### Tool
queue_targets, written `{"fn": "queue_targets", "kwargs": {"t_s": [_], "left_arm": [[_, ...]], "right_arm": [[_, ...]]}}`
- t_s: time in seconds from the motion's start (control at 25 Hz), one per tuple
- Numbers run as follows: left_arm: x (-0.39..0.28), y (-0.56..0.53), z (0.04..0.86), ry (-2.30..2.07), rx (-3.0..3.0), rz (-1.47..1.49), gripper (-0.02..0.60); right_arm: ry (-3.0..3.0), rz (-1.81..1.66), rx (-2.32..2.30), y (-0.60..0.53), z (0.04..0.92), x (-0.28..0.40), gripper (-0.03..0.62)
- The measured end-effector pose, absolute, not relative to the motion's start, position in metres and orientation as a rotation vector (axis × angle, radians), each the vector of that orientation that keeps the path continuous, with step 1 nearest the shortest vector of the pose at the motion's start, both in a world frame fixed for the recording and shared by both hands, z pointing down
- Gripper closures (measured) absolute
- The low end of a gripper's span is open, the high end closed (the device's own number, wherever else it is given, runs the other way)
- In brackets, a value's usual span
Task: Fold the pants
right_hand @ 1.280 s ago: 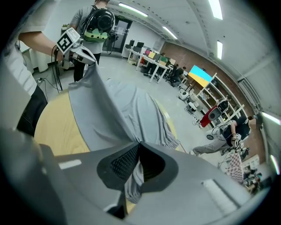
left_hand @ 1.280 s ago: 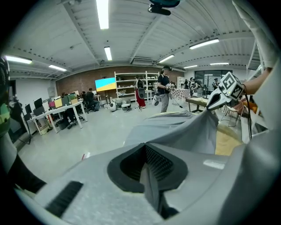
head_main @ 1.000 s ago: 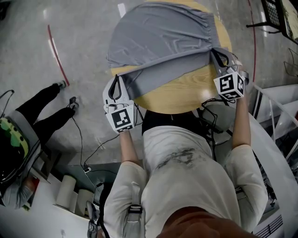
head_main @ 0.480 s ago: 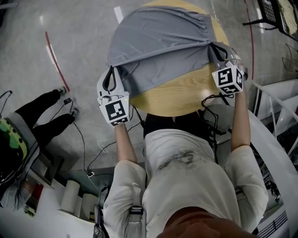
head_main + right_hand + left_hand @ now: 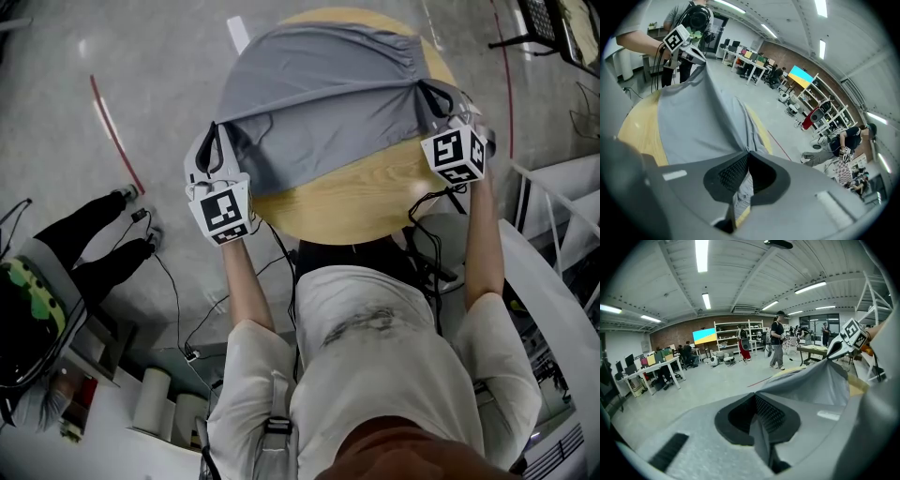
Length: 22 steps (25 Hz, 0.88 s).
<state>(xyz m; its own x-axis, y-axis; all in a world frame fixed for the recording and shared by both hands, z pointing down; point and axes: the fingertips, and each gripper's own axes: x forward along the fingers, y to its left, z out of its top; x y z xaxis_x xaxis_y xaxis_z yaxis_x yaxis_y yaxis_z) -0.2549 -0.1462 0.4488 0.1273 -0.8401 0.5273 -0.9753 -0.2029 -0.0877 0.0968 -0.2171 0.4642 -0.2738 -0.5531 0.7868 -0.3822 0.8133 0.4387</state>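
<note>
- The round wooden counter (image 5: 361,202) is bare along its near side; the grey pants (image 5: 319,94) cover its far half and spill over the far and left rim
- To the left of the counter the floor (image 5: 56,112) lies open, crossed by a red line (image 5: 113,122), with a seated person's legs (image 5: 80,216) further off at the near left
- On the right a white metal frame (image 5: 562,178) stands close to the rim, and cables (image 5: 433,244) dangle by the near edge
- The near hem of the pants is lifted off the wood and drawn taut in a line between the two grippers
- The left gripper (image 5: 214,133) sits just off the counter's left rim, over the floor, at the hem's left corner; its fingers (image 5: 774,414) are pressed together on a thin fold of the cloth
- The right gripper (image 5: 425,87) is at the right rim, beside the puckered, gathered end of the pants; its fingers (image 5: 732,172) are clamped on a pinch of grey fabric that hangs down between them
</note>
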Motion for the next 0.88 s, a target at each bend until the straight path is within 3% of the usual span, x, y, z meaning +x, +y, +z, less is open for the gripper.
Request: {"fn": "queue_targets", "kwargs": {"t_s": [0.88], "left_arm": [[-0.276, -0.257, 0.474, -1.756, 2.196, 0.725, 0.574]], "right_arm": [[-1.855, -0.186, 0.745, -0.282, 0.491, 0.084, 0.579]]}}
